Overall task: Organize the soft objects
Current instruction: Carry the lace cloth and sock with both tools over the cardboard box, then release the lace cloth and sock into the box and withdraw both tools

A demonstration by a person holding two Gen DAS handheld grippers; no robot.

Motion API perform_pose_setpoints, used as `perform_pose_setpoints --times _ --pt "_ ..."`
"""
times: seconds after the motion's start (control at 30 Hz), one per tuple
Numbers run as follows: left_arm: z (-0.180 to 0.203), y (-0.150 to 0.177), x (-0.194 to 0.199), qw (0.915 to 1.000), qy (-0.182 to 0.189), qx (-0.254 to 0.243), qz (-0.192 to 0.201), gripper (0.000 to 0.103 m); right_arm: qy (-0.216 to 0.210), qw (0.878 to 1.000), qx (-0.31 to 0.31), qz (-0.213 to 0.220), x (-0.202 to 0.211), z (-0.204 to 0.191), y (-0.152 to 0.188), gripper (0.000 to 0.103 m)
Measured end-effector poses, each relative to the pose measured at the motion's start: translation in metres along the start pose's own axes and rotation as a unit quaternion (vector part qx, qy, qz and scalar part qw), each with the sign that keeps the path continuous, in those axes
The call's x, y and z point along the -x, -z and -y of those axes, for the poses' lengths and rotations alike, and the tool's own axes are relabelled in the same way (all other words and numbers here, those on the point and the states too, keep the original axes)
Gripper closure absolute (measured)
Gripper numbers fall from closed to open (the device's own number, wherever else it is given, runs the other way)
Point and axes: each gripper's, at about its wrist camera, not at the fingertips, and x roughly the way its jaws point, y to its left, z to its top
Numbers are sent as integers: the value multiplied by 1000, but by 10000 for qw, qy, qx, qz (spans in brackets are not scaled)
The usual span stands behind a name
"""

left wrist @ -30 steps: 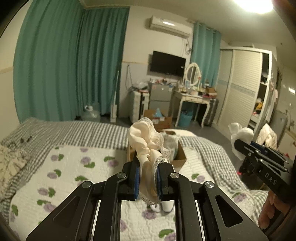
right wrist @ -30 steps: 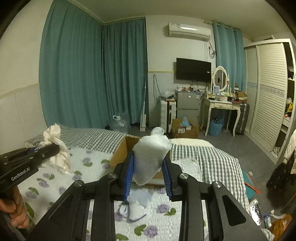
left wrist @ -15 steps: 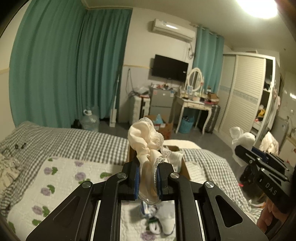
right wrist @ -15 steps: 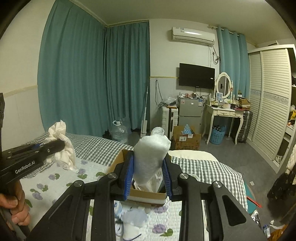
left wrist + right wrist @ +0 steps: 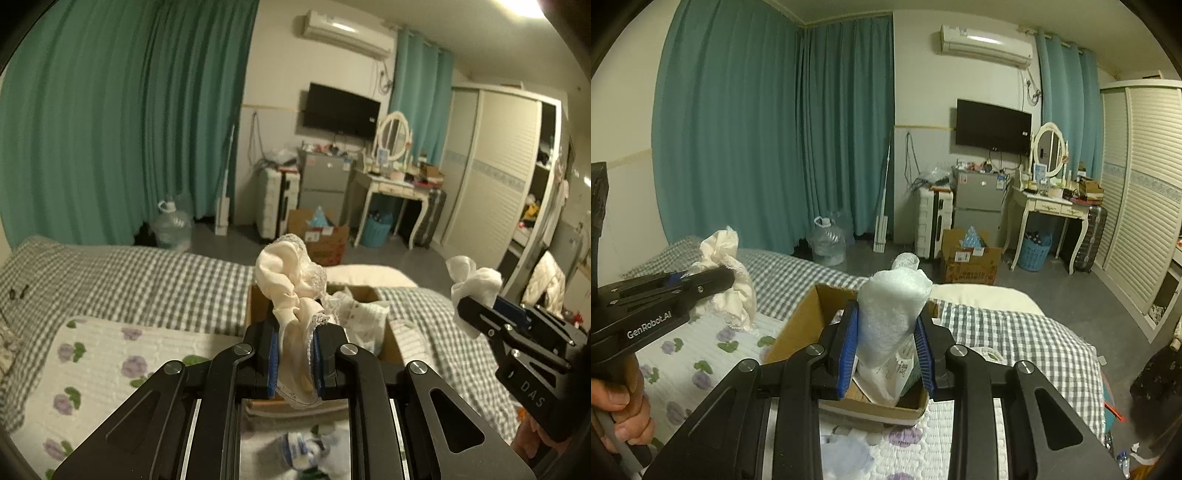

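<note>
My left gripper [image 5: 295,354] is shut on a cream lace-trimmed garment [image 5: 291,280], held up over the near edge of an open cardboard box [image 5: 258,306] on the bed. The box holds white soft items [image 5: 360,321]. My right gripper [image 5: 886,347] is shut on a white fluffy sock [image 5: 892,310], held above the same box [image 5: 798,325]. The left gripper and its garment [image 5: 727,280] show at the left of the right wrist view. The right gripper's sock [image 5: 474,280] shows at the right of the left wrist view.
The bed has a floral quilt [image 5: 92,365] over a checked sheet [image 5: 147,280]. Small socks lie on the quilt near me [image 5: 303,446]. A pillow [image 5: 982,295] lies behind the box. Beyond are a water jug [image 5: 827,240], a floor box [image 5: 967,258] and a dressing table [image 5: 1052,206].
Both grippers moved forward toward the cardboard box with their items still held. The box now sits right under the fingertips and the loose socks have slid to the bottom of the views.
</note>
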Motion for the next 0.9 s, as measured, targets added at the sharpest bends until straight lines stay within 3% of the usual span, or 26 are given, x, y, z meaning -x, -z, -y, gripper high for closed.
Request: perform_pose_setpoints --times 0.43,0.77,0.9 --pt "-13 17 -107 9962 -30 83 -862 89 -243 9967 -45 -771 -121 11 17 74" --pt "-20 50 -158 9835 -291 122 -1779 89 -364 9859 47 -1635 -187 13 57 73" --pt "-12 55 -162 9825 -519 -195 -1776 89 -277 9807 62 -1935 -204 12 70 73"
